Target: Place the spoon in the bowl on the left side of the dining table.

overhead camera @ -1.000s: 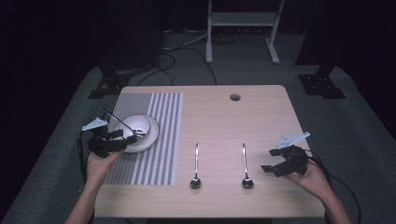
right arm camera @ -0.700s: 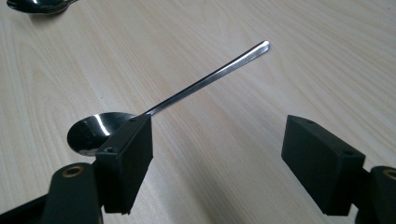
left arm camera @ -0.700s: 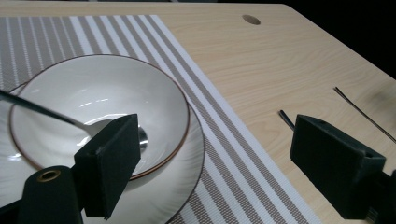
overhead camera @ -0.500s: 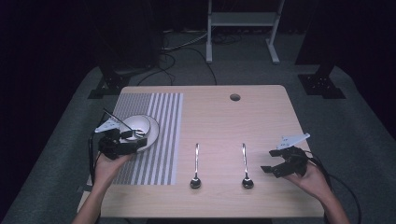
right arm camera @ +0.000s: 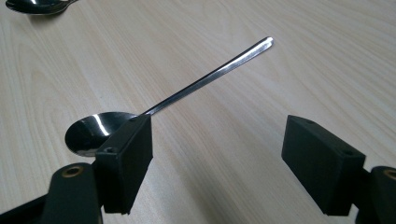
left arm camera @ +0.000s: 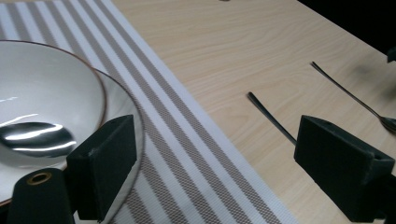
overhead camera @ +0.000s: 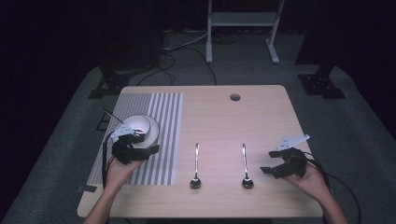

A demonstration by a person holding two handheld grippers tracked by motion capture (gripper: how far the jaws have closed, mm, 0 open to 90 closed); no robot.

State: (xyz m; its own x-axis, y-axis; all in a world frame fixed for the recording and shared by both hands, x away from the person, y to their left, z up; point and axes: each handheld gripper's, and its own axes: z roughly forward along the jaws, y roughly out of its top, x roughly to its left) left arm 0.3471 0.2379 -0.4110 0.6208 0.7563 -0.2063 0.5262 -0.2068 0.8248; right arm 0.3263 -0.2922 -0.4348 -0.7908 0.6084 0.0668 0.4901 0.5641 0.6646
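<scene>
3 views cover 1 scene. The high view looks forward and down from above the person's side, far enough back to take in the whole wooden table [overhead camera: 261, 116] and the dark floor around it.

The left gripper view sits low and very close, looking along its own black jaws across the striped placemat [left arm camera: 187, 154] toward 2 spoon handles on bare wood.

The right gripper view is also low and close, looking along its jaws at the near spoon [right arm camera: 154, 109].

All 3 views share the 2 spoons; the high view and left gripper view share the placemat and white bowl [left arm camera: 42, 107].
</scene>
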